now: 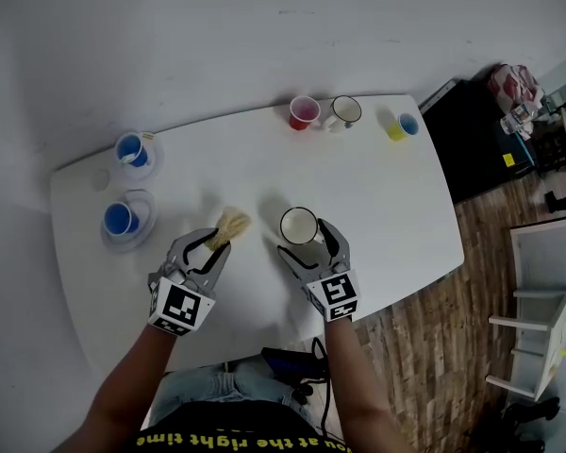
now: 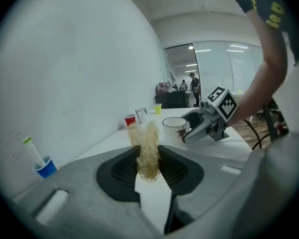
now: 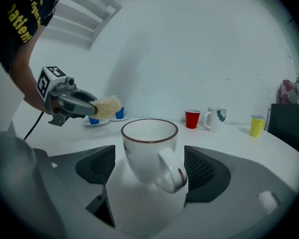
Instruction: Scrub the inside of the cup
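L gripper [image 2: 149, 167] clamped on loofah scrubber [image 2: 147, 143], frame ctr. R gripper [image 3: 150, 169] jaws wide; cup [image 3: 149, 146] between, pads not touching it.

White cup [image 1: 299, 225] by right gripper [image 1: 308, 245]; loofah scrubber [image 1: 233, 223] in left gripper [image 1: 210, 243]

An office-like workroom: a white table [image 1: 387, 206] against a bare wall, wood-plank floor [image 1: 453, 319] right, glass partitions [image 2: 224, 68] far off.
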{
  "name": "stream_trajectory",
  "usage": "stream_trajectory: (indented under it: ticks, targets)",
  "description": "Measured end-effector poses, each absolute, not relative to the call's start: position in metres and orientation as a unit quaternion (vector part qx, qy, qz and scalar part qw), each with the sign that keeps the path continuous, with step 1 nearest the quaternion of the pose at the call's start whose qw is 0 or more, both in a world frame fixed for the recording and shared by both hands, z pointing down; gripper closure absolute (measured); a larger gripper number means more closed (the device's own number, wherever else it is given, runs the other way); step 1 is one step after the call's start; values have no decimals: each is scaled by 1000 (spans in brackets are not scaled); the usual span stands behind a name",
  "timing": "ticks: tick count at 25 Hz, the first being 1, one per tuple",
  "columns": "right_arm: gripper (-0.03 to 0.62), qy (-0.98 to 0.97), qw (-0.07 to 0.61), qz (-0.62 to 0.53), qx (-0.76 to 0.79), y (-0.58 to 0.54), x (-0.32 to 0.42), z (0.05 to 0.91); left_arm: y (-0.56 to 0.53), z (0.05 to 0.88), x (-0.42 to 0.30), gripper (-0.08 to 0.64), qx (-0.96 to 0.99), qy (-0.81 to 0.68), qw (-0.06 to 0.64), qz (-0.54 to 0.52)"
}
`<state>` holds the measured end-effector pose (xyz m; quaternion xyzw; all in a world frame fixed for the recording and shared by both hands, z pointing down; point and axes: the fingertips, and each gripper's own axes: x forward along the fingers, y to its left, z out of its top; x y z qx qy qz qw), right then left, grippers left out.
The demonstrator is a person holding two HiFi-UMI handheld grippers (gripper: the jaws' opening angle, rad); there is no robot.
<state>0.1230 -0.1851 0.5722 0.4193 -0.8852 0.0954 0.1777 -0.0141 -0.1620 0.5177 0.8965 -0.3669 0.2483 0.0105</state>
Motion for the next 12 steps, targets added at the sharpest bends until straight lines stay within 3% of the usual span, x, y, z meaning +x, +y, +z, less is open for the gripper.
stream_trajectory:
  ticks: [12]
  targets:
    - [166, -892, 203, 90, 394, -204, 112, 591, -165, 519, -19, 453, 893, -372, 10, 251]
